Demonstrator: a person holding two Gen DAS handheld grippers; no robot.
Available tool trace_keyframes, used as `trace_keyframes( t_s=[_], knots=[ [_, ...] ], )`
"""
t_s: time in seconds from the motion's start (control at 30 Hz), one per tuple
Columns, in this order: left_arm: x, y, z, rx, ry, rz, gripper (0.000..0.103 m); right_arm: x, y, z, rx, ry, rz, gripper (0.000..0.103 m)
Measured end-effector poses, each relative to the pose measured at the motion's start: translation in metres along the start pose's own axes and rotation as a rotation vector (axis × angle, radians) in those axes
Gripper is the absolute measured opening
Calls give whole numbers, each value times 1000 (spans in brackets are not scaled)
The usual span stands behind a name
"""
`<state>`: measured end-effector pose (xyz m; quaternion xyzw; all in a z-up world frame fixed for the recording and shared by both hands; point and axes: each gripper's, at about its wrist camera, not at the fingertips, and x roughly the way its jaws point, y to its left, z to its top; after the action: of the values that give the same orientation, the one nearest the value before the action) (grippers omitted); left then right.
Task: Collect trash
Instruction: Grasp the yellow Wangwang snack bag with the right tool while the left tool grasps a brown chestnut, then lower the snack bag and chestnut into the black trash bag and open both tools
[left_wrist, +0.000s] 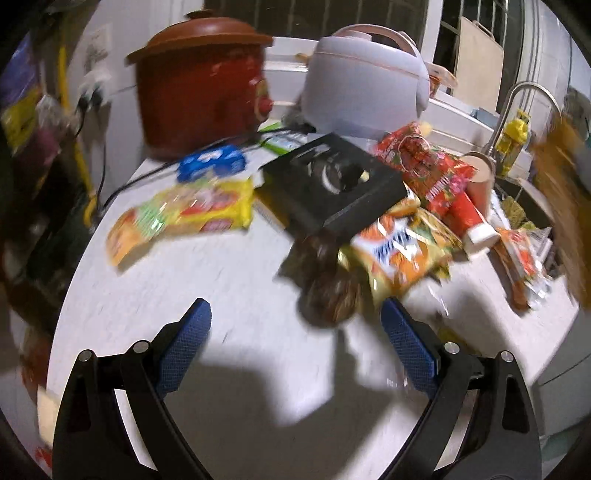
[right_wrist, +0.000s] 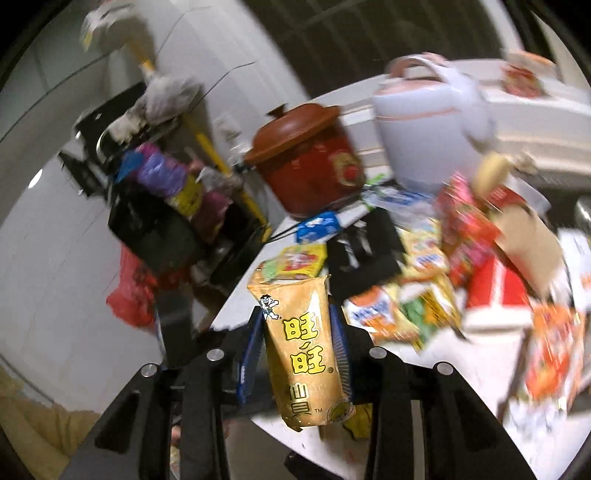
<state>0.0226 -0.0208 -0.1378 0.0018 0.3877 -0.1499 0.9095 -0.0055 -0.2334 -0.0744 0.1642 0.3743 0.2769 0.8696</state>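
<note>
both sets of jaws differ: my right gripper (right_wrist: 297, 354) is clamped on a gold snack bag (right_wrist: 303, 347), pads pressing its two sides, bag upright and lifted clear of the counter (right_wrist: 491, 373). my left gripper (left_wrist: 295, 347) stands wide apart and empty, just above bare counter. remaining trash lies ahead of it: a brown wrapper (left_wrist: 328, 291) nearest, an orange packet (left_wrist: 399, 251) touching it, a yellow packet (left_wrist: 184, 210) to the left, red packs (left_wrist: 432, 166) behind. step in hand, by my judgement: carrying the first bag off to a bin. no bin is identifiable; views are blurred. next move calls for keeping the right grip firm during transfer, and lowering the left jaws around the brown wrapper before closing.
</note>
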Motion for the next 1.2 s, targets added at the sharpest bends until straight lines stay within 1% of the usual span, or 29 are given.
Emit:
trace_keyframes(
  t_s=[0.07,0.1,0.13,0.17,0.2,0.23,0.27,0.3,0.47,0.63,0.77,0.8,0.87,0.97,1.0,1.03,1.07,1.13,1.2],
  knots=[
    [12,-2,7,6,10,-20,91,-2,-9,-11,34,-1,-15,36],
    [19,-5,8,7,16,-32,88,-6,-14,-16,44,1,-21,36],
    [23,-5,8,8,21,-35,83,-8,-18,-20,60,2,-27,36],
    [30,-4,8,3,40,-56,66,-9,-22,-25,75,4,-28,36],
    [33,-2,8,-18,50,-95,52,-9,-25,-29,85,7,-26,36],
    [33,2,8,-40,46,-112,47,-10,-27,-30,91,9,-27,36],
    [32,6,7,-63,38,-120,36,-10,-28,-31,95,10,-27,36],
    [32,8,7,-77,44,-113,34,-10,-29,-32,97,8,-27,36],
    [21,8,0,-56,43,-153,33,-8,-29,-34,101,0,-11,36],
    [-2,17,-6,-95,23,-211,33,-3,-21,-32,84,2,19,36],
    [-37,30,-13,-116,-4,-247,33,1,-6,-36,48,29,31,36],
    [-56,33,-19,-96,-14,-257,33,1,0,-39,29,44,35,36],
    [-81,37,-34,-51,-4,-263,33,3,10,-49,5,84,52,36],
    [-102,44,-66,-10,70,-258,33,12,27,-78,-55,191,61,36],
    [-105,46,-84,1,117,-243,33,19,32,-94,-68,245,64,36],
    [-103,46,-102,12,163,-226,33,25,34,-105,-75,278,64,36],
    [-100,47,-115,17,198,-215,33,36,34,-122,-80,324,61,36],
    [-83,46,-153,22,296,-188,33,61,29,-157,-66,410,46,36],
    [-54,43,-192,21,388,-167,33,83,22,-186,-65,465,15,36]
  ],
)
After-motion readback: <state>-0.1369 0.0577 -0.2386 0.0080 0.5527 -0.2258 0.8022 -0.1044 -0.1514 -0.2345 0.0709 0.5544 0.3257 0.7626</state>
